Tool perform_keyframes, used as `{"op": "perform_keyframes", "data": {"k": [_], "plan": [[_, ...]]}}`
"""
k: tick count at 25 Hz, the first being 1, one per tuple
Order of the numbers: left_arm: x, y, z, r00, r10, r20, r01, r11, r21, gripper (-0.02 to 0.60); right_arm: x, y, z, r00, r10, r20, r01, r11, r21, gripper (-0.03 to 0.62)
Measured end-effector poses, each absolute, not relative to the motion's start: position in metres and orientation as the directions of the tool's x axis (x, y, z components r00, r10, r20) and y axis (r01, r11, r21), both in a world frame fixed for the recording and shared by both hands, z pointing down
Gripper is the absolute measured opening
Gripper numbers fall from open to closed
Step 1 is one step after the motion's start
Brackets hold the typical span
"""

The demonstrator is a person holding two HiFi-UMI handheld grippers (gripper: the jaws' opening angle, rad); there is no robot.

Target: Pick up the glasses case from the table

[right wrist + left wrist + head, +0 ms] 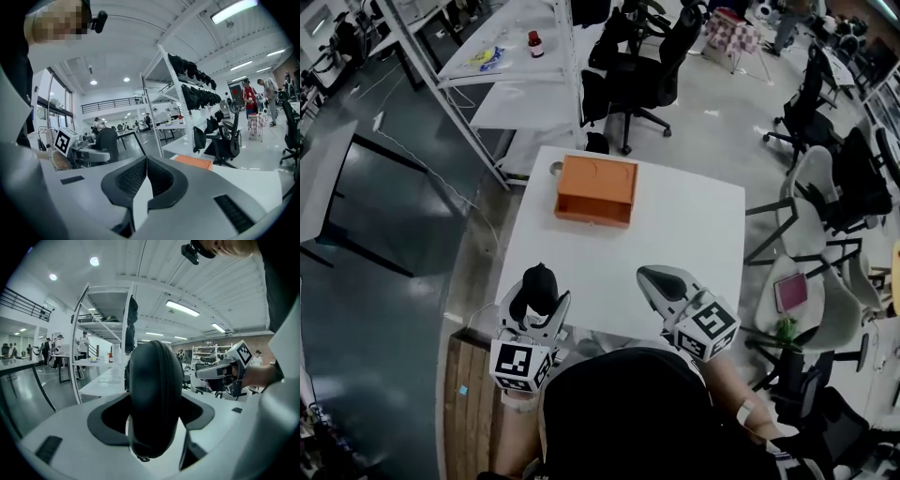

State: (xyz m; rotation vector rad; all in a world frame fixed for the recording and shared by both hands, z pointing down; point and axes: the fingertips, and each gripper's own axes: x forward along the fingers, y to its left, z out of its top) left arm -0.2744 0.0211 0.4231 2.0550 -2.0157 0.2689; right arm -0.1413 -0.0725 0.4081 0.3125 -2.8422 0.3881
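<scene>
A black zipped glasses case (154, 399) stands upright between the jaws of my left gripper (154, 427), which is shut on it. In the head view the glasses case (536, 289) is lifted above the near left corner of the white table (694, 244), held by the left gripper (534, 309). My right gripper (661, 281) hovers over the table's near edge with its jaws closed together and nothing between them. In the right gripper view the gripper (146, 173) is shut, and the case (107, 143) shows at the left.
An orange box (596, 190) lies at the far side of the table. A white shelving rack (502, 66) stands beyond it to the left. Black office chairs (642, 66) stand behind the table and more chairs (834, 187) to the right.
</scene>
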Motion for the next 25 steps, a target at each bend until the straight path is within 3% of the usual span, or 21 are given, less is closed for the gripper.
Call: {"op": "perform_keyframes", "data": {"k": [25], "plan": [[-0.284,0.031,0.421,0.010,-0.958,0.285,-0.998,0.010,0.068,0.316,-0.148,-0.062,0.406,-0.940,-0.156,0.305,-0.219,0.958,-0.187,0.028]]}}
